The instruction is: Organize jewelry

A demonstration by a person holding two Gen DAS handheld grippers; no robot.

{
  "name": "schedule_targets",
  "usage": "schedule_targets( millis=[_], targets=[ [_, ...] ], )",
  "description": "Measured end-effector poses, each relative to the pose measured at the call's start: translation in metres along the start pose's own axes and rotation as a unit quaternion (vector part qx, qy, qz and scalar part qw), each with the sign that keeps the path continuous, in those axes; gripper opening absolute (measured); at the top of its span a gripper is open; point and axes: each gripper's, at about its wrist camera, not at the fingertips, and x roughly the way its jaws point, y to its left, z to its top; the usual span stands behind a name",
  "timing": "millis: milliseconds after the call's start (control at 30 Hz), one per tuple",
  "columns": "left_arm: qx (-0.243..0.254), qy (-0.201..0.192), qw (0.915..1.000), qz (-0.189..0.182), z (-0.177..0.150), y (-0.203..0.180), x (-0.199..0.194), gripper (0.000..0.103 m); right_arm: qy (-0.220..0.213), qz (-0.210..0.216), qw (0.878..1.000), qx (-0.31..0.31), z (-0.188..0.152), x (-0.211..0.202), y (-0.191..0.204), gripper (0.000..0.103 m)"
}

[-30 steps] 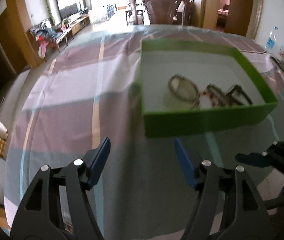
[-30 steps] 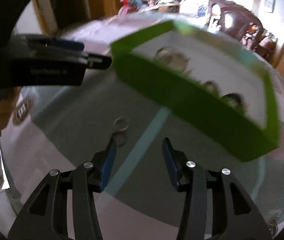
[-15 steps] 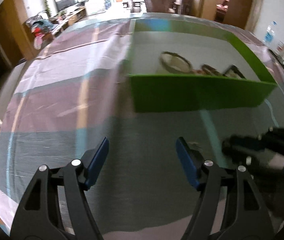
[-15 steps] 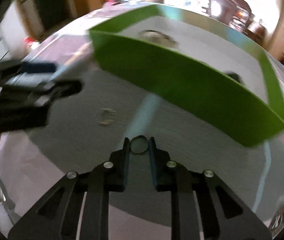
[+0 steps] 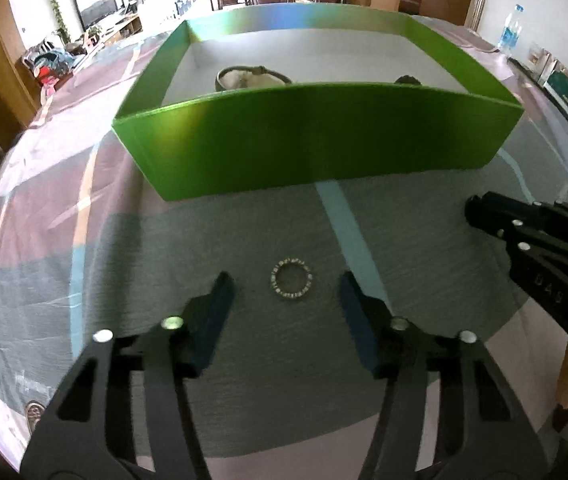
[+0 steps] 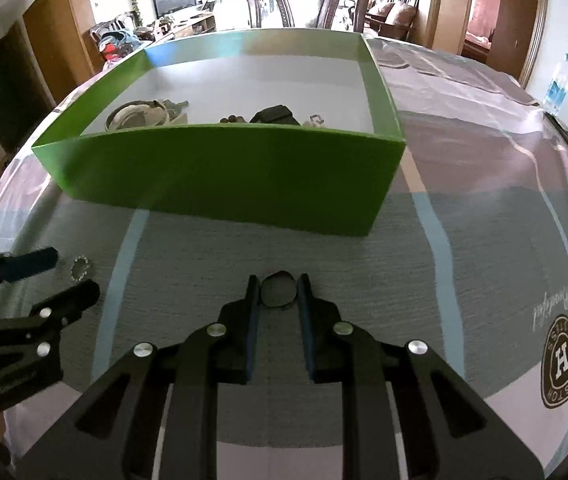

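Since half a second ago your left tongs (image 5: 287,284) have come forward, so the beaded ring (image 5: 291,284) now lies on the cloth (image 5: 244,380) between their wide-spread blue pads (image 5: 220,300), touching neither. A second back, your right tongs (image 6: 278,292) stood open over the cloth; now they are narrowed onto a dark ring (image 6: 278,289), gripped between the pad tips, just as in the last frame. The camera blur has gone and both views are steady.

The green box (image 6: 224,176) sits on the worktop toward its far edge, its near wall facing both tongs. Inside, on the white floor, you can see a pale bangle (image 6: 138,117) at the near left, a dark bracelet (image 6: 274,114) about the middle of the near wall, and small beads (image 6: 234,119) between them; a little silvery piece (image 6: 315,119) lies to their right, though what it is I cannot tell from here. In the left view only the bangle's top shows over the wall.

From the right view the beaded ring lies near the worktop's left edge, with the left tongs around it.
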Motion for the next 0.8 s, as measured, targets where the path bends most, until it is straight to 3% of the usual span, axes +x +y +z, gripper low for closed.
schedule_targets(
  millis=[67, 233, 500, 700, 800],
  targets=[
    [-0.001, -0.003, 1.0000, -0.002, 0.0007, -0.0010, -0.0005, 0.050, -0.001, 0.002, 1.000, 0.001, -0.0001, 0.0021, -0.0057, 0.019],
    [-0.011, -0.015, 0.9998, 0.002, 0.0003, 0.0020, -0.0010, 0.021, -0.004, 0.001, 1.000, 0.000, -0.0035, -0.0027, -0.0040, 0.019],
    [-0.016, -0.030, 0.9993, 0.013, -0.0003, 0.0006, -0.0014, 0.022, -0.009, -0.006, 1.000, -0.004, -0.0056, -0.0033, -0.0025, 0.019],
    [-0.024, -0.040, 0.9988, 0.016, -0.0009, 0.0050, -0.0006, 0.033, -0.009, 0.008, 1.000, 0.000, -0.0056, -0.0052, -0.0029, 0.028],
    [-0.025, -0.045, 0.9986, 0.016, -0.0010, 0.0054, -0.0001, 0.033, -0.012, 0.005, 1.000, -0.003, -0.0056, -0.0056, -0.0019, 0.028]
  ],
)
